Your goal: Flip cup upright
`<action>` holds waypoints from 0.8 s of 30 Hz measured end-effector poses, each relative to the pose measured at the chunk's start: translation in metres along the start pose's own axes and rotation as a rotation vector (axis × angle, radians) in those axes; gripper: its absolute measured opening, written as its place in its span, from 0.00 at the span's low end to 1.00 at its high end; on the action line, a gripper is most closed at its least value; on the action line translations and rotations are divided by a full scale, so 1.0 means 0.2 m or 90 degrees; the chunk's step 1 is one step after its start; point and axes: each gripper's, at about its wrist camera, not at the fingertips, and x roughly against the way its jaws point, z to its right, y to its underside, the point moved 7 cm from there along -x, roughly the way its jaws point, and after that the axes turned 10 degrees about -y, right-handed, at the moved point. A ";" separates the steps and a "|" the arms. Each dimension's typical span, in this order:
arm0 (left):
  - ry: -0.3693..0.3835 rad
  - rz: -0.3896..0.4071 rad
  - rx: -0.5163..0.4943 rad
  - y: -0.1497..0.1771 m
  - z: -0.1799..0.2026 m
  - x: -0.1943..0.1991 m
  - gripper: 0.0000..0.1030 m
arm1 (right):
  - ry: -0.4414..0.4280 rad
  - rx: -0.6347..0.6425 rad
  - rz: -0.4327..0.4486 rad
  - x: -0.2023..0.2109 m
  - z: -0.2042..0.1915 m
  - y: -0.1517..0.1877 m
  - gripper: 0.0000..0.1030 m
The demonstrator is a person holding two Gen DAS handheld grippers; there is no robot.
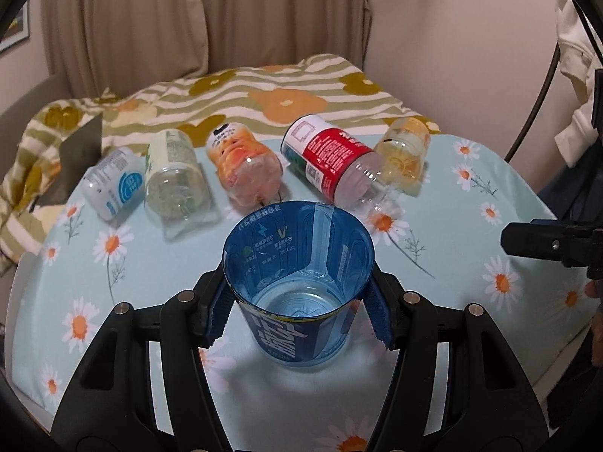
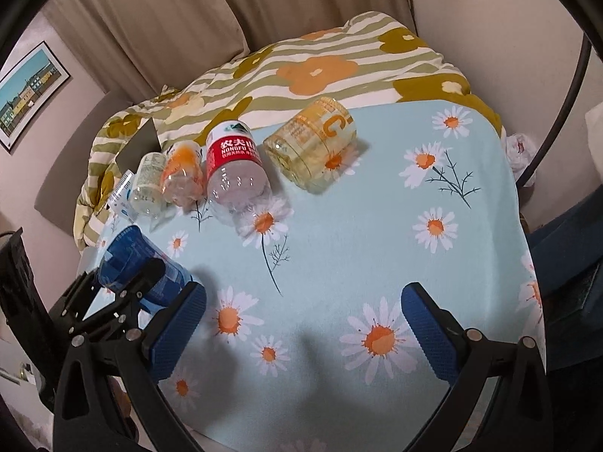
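Both left gripper fingers flank upright blue cup, touching.

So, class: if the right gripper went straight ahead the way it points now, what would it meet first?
The right gripper is open over bare daisy cloth. The way looks free up to the yellow cup lying on its side, though depth is unclear.

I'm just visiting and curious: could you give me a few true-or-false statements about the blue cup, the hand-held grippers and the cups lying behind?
1. The left hand-held gripper grips the blue cup. True.
2. The blue cup's opening faces down. False: its open rim faces up.
3. The right hand-held gripper holds a cup. False: it is open, holding nothing.
4. The red-labelled cup lies on its side. True.
5. The cloth has a daisy print. True.
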 end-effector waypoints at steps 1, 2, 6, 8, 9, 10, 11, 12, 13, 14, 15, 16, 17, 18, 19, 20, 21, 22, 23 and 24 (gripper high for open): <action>0.001 -0.005 0.001 0.01 0.00 -0.01 0.63 | 0.001 0.002 0.000 0.00 0.00 0.00 1.00; 0.002 -0.003 0.006 0.01 0.00 -0.01 0.63 | 0.001 0.002 -0.001 0.00 0.00 0.00 1.00; 0.002 -0.013 0.010 0.03 -0.01 0.00 0.63 | 0.000 0.011 -0.002 0.01 -0.02 0.00 1.00; -0.002 -0.020 0.009 0.05 -0.01 0.01 0.63 | 0.000 0.018 -0.003 0.00 -0.03 -0.01 1.00; -0.003 -0.021 0.009 0.05 -0.01 0.01 0.64 | 0.000 0.022 -0.004 0.01 -0.04 -0.01 1.00; -0.005 -0.023 0.008 0.06 -0.01 0.01 0.63 | 0.000 0.024 -0.003 0.01 -0.04 -0.02 1.00; -0.006 -0.023 0.006 0.06 -0.01 0.01 0.63 | -0.001 0.027 -0.002 0.01 -0.05 -0.02 1.00; -0.008 -0.024 0.004 0.06 -0.01 0.01 0.64 | -0.001 0.031 0.000 0.02 -0.05 -0.02 1.00; -0.009 -0.024 0.003 0.06 -0.01 0.01 0.64 | 0.000 0.033 0.000 0.02 -0.05 -0.02 1.00; -0.012 -0.024 0.001 0.06 -0.01 0.01 0.65 | 0.001 0.035 0.001 0.02 -0.06 -0.03 1.00; -0.012 -0.026 -0.001 0.06 0.00 0.01 0.65 | 0.001 0.036 0.001 0.02 -0.06 -0.03 1.00; -0.010 -0.030 -0.002 0.07 0.00 0.01 0.65 | 0.001 0.034 0.000 0.02 -0.06 -0.03 1.00; -0.010 -0.034 0.000 0.07 0.00 0.00 0.69 | 0.001 0.033 0.000 0.02 -0.06 -0.03 1.00; -0.012 -0.040 0.004 0.08 0.00 0.00 0.83 | 0.003 0.030 -0.001 0.02 -0.05 -0.02 1.00; -0.017 -0.042 0.008 0.08 0.00 0.00 0.91 | 0.005 0.026 -0.002 0.03 -0.04 -0.02 1.00; -0.021 -0.039 0.015 0.07 -0.01 0.00 1.00 | 0.001 0.020 -0.002 0.03 -0.04 -0.02 1.00; -0.019 -0.031 0.022 0.07 -0.02 0.02 1.00 | -0.002 0.017 -0.002 0.04 -0.04 -0.02 1.00; -0.015 -0.026 0.025 0.06 -0.02 0.03 1.00 | -0.001 0.015 0.000 0.04 -0.03 -0.01 1.00; -0.013 -0.025 0.026 0.06 -0.02 0.04 1.00 | 0.001 0.015 0.001 0.05 -0.03 -0.01 1.00; -0.015 -0.027 0.025 0.06 -0.03 0.04 1.00 | 0.002 0.015 0.001 0.05 -0.03 -0.01 1.00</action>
